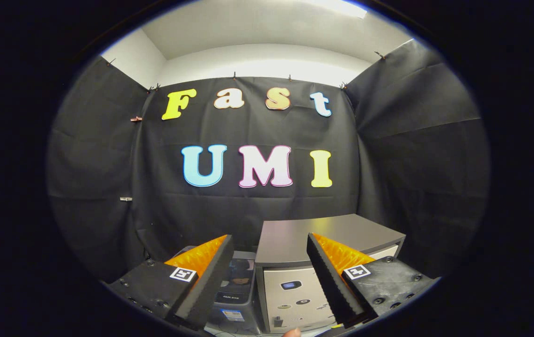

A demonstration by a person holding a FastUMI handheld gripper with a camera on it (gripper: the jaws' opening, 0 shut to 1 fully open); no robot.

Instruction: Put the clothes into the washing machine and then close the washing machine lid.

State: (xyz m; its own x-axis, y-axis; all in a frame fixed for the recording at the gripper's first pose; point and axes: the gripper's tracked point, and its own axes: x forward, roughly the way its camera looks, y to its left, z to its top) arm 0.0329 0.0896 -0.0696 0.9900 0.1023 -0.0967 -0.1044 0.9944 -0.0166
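Jaws wide apart, nothing held.

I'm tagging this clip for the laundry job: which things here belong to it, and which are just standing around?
For the job:
- grey-topped washing machine, beyond the fingers, lid shut
- claw, fingers apart, holding nothing

Just standing there:
- dark appliance left of the machine, between the fingers
- black cloth wall behind

Black cloth walls [257,210] hang below a white ceiling [257,32] lit by a bright panel [337,7].
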